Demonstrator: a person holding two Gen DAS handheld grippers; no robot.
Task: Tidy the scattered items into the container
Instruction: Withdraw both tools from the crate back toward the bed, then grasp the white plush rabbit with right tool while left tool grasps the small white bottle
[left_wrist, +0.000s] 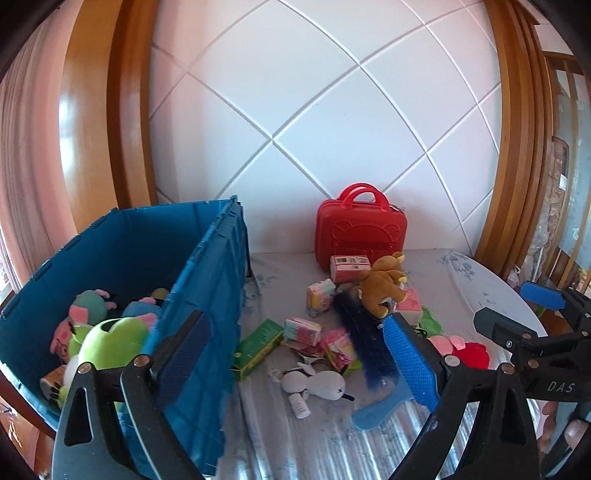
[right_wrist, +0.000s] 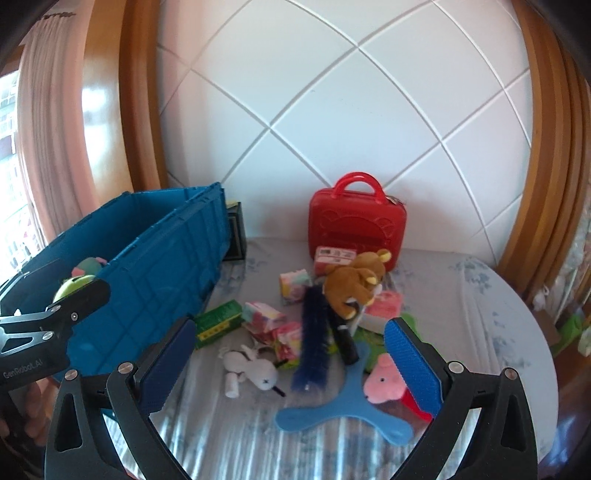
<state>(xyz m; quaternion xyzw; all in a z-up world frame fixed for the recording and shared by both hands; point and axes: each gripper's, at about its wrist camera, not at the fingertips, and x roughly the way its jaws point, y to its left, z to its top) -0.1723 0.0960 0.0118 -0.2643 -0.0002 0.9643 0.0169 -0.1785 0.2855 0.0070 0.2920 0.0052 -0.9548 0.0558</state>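
A blue crate (left_wrist: 207, 295) stands at the left of the table and holds several plush toys, a green one (left_wrist: 110, 339) in front. Scattered items lie to its right: a brown plush bear (right_wrist: 351, 286), a dark blue brush (right_wrist: 314, 339), a white plush (right_wrist: 255, 369), a blue boomerang (right_wrist: 343, 406), a pink plush pig (right_wrist: 384, 380), a green box (right_wrist: 218, 323) and small packets (right_wrist: 264, 314). My left gripper (left_wrist: 295, 354) is open and empty beside the crate's right wall. My right gripper (right_wrist: 291, 369) is open and empty above the pile.
A red case (right_wrist: 356, 225) stands against the white quilted wall at the back. A small white bottle (right_wrist: 232, 386) lies by the white plush. The round table's edge (right_wrist: 532, 332) curves away at the right. Wooden frames flank the wall.
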